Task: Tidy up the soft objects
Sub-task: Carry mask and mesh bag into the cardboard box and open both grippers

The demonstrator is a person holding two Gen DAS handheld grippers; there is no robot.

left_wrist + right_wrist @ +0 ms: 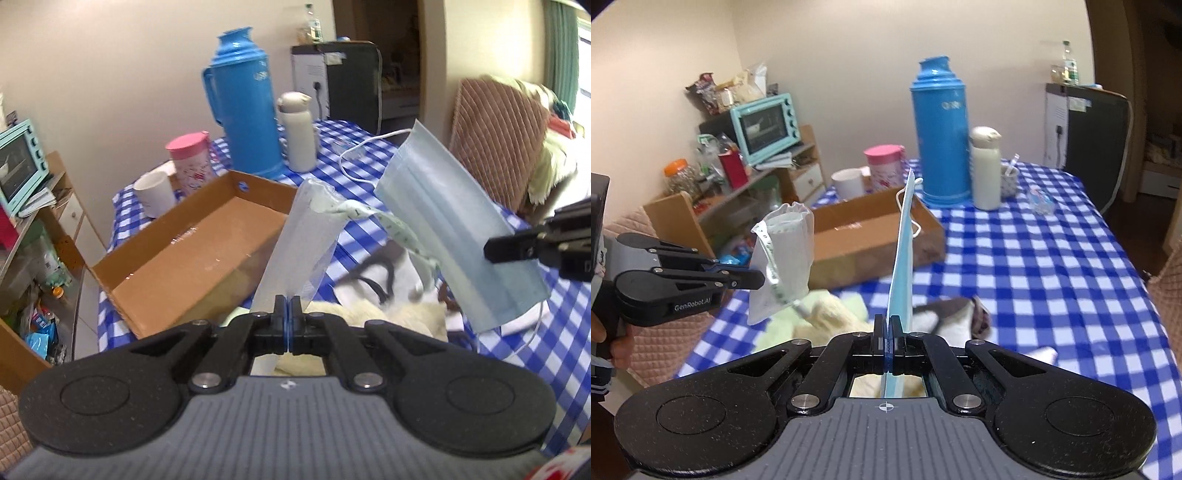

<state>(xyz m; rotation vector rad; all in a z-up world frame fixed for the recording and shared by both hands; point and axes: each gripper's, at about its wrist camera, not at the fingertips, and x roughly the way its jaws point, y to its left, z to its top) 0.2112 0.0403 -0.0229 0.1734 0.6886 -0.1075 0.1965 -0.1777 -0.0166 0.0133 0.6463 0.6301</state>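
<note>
My left gripper [287, 306] is shut on a clear plastic wrapper [295, 240] and holds it up above the table; the wrapper also shows in the right wrist view [785, 258], with the left gripper [759, 278] beside it. My right gripper [887, 325] is shut on a light blue face mask [901, 251], seen edge-on; in the left wrist view the mask [454, 229] hangs flat from the right gripper [491, 253]. An open cardboard box [177, 258] sits on the checked table [1052, 266]. A pale yellow plush [827, 314] and a white cloth with black print [373, 284] lie below the grippers.
A blue thermos [245, 103], white bottle [297, 133], pink cup [190, 162] and white mug [155, 195] stand behind the box. A small bowl [1010, 181] and a clear packet [1041, 199] lie further right. A shelf with a teal oven [764, 125] stands to the left, a padded chair [495, 140] to the right.
</note>
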